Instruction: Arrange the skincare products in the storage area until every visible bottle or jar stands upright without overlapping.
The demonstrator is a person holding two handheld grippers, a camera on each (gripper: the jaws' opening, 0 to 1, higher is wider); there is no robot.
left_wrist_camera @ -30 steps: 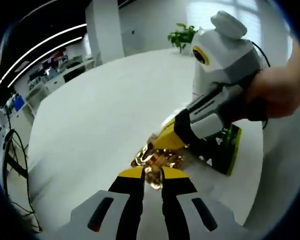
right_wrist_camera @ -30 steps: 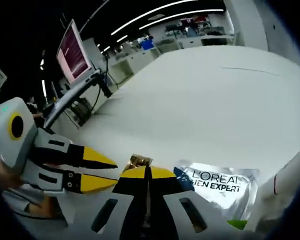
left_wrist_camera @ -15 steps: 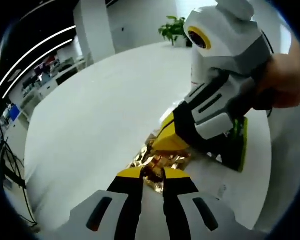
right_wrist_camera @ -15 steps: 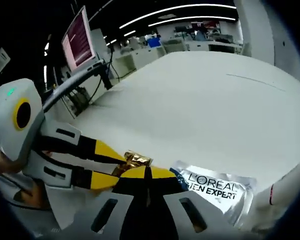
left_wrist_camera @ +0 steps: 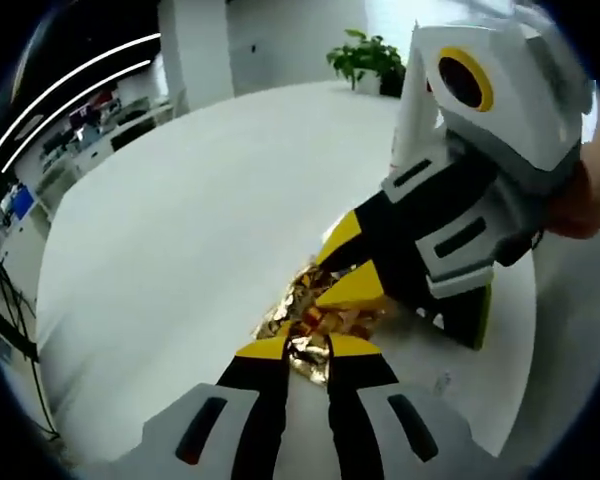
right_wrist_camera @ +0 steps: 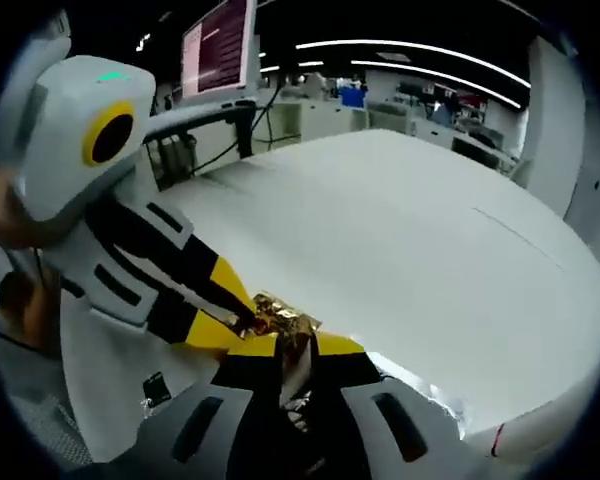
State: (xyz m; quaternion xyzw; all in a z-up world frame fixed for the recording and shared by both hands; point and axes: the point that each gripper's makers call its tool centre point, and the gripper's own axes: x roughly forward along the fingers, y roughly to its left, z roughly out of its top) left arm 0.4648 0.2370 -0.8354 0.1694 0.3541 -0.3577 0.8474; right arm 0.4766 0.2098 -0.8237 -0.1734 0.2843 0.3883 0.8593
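Gold foil packet (left_wrist_camera: 315, 318) lies flat — long axis between both tongs.

Table (left_wrist_camera: 170, 230) wide open beyond gold foil packet (left_wrist_camera: 315, 318); right gripper (left_wrist_camera: 352, 262) & dark box (left_wrist_camera: 467, 310) block right side.

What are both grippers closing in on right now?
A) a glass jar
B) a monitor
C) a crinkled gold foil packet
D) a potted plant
C: the left gripper and right gripper both meet at the gold foil packet on the white table.
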